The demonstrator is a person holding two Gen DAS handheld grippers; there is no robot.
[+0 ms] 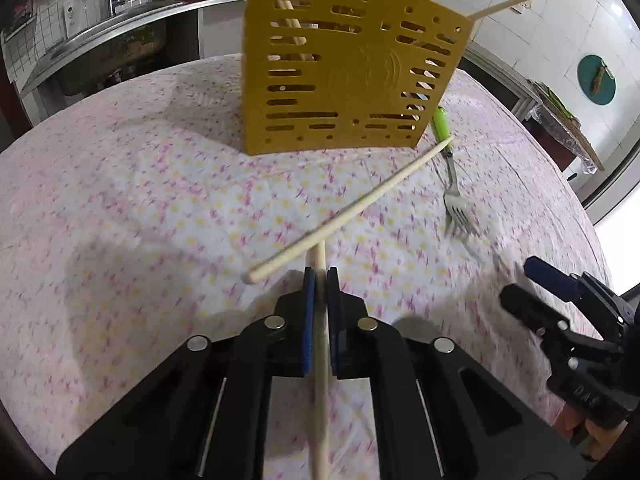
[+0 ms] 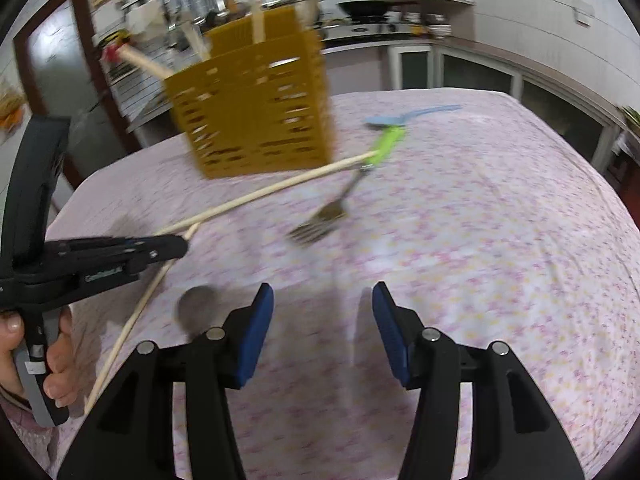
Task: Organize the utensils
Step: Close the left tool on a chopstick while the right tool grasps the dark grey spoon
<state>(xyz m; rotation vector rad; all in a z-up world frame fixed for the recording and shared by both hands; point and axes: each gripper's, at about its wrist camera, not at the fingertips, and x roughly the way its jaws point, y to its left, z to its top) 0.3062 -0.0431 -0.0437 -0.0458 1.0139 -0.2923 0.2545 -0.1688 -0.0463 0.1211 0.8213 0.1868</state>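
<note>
Clamping tight on one pale wooden chopstick (image 1: 320, 344), the left gripper (image 1: 321, 280) is risking dragging the crossed second chopstick (image 1: 352, 210) — the right gripper (image 2: 323, 300) is hanging half-open, empty.

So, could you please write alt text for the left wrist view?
The left gripper is shut on a wooden chopstick, whose tip meets a second chopstick lying on the floral tablecloth. Behind stand a yellow slotted utensil holder and a green-handled fork.

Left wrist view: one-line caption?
Left gripper shut on a chopstick, another chopstick crossing it before the yellow basket.
</note>
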